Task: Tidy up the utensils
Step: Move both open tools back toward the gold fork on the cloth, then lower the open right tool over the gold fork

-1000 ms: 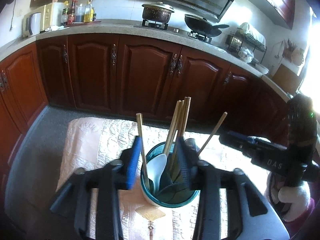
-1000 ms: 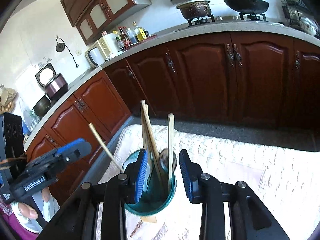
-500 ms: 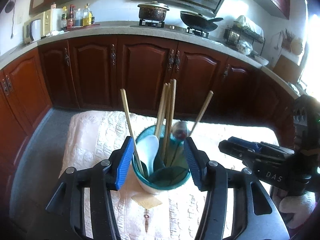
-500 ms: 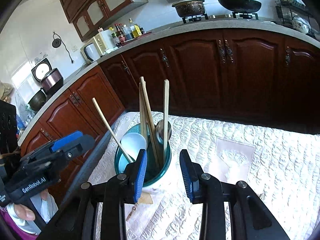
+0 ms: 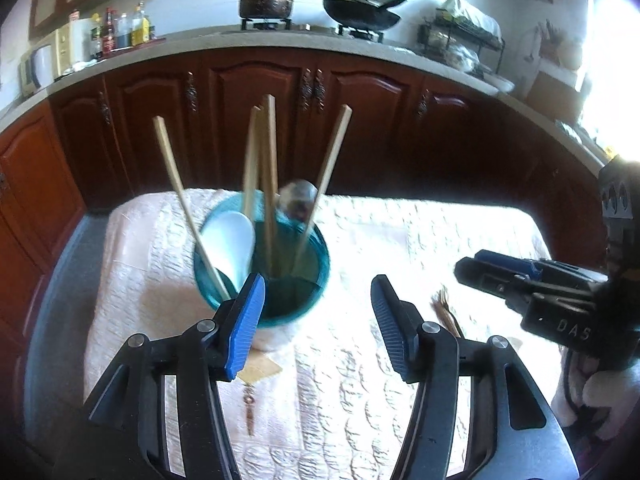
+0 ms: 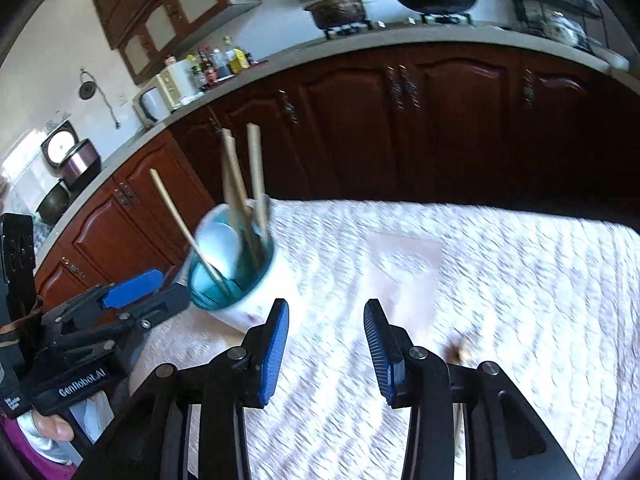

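A white utensil cup with a teal inside [image 5: 280,280] stands on the pink tablecloth [image 5: 360,380]. It holds several wooden chopsticks [image 5: 268,168], a white spoon [image 5: 234,240] and a metal spoon [image 5: 298,200]. My left gripper [image 5: 318,320] is open and empty, just in front of the cup and to its right. My right gripper [image 6: 326,344] is open and empty over the cloth, right of the cup [image 6: 240,272]. It also shows in the left wrist view [image 5: 500,276]. More chopsticks [image 5: 446,312] lie on the cloth beside the right gripper.
The table's far edge faces dark wooden kitchen cabinets [image 5: 320,120]. A counter with a pot [image 5: 266,0], a wok [image 5: 360,10] and bottles runs behind. A small tassel [image 5: 250,412] lies on the cloth near the left gripper.
Both grippers have pulled back from the cup and opened wider. The cup now stands free, left of both gripper centres. The right wrist view swung to the right.
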